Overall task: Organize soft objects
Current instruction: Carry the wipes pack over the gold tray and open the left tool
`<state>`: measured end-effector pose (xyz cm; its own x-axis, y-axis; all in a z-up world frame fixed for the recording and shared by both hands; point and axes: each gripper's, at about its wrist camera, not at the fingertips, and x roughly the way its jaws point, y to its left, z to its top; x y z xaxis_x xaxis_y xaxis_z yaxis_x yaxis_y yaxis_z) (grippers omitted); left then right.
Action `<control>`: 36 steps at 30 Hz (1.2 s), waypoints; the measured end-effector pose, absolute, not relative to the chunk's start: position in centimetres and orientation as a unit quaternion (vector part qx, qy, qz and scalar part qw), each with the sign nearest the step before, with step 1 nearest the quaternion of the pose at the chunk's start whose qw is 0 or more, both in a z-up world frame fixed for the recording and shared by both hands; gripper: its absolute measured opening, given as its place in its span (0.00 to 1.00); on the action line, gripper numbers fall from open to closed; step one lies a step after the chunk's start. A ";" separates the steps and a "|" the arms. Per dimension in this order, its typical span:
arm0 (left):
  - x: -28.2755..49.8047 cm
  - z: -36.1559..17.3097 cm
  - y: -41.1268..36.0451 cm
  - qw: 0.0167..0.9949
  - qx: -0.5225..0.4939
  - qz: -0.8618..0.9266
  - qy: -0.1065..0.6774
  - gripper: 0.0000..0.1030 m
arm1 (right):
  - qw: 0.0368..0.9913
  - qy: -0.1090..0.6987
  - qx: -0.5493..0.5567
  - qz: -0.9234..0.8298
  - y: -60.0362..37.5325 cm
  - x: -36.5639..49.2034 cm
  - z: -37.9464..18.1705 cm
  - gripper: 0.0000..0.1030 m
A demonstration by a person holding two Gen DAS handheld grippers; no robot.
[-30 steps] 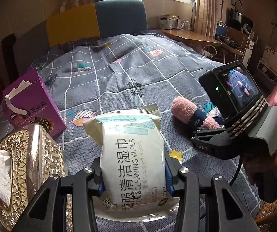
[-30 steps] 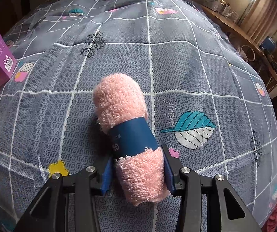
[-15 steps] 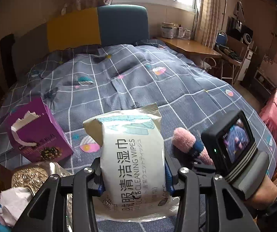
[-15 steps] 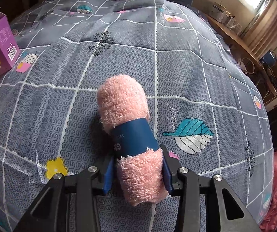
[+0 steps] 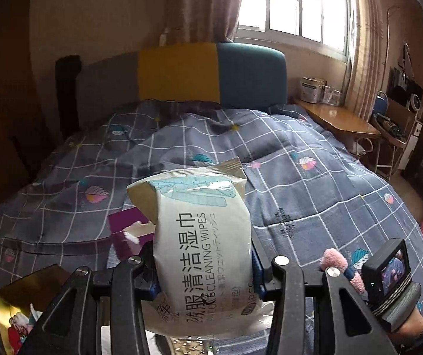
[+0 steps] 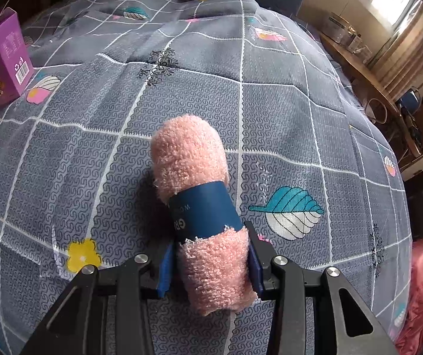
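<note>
The left gripper is clamped on a pack of wet wipes, its blue pads pressing into both long sides, and it holds the pack clear above the bed. The right gripper grips the near end of a rolled pink towel, which is bound round the middle by a dark blue paper band. The far end of the roll lies on or just above the grey checked quilt, towards the near edge of the bed; which of the two cannot be told.

The task looks to be at an early or middle stage. Both soft things are in hand, but neither has been set down in a final place, and no tidy grouping shows anywhere on the quilt. Placing both is what remains.

Near the left edge of the bed stands a purple carton with its top torn open; its contents cannot be seen. Just below the wipes, at the near left corner, sits a gold ornate tissue box; what it holds cannot be made out here. Whether either container is meant to receive the wipes or the towel is unclear.
</note>
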<state>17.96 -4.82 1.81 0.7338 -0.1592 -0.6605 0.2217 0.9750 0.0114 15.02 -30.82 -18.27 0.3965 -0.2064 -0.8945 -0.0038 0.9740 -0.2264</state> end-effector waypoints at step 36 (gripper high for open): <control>8.9 -3.7 13.9 0.925 -0.030 0.042 0.376 0.44 | 0.836 0.530 -0.131 -0.056 -29.2 13.2 -17.3 0.41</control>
<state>8.86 13.94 -3.74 0.7130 0.0551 -0.6990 -0.1005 0.9946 -0.0241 13.19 -29.22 -17.35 0.4324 -0.2329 -0.8711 -0.0450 0.9593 -0.2788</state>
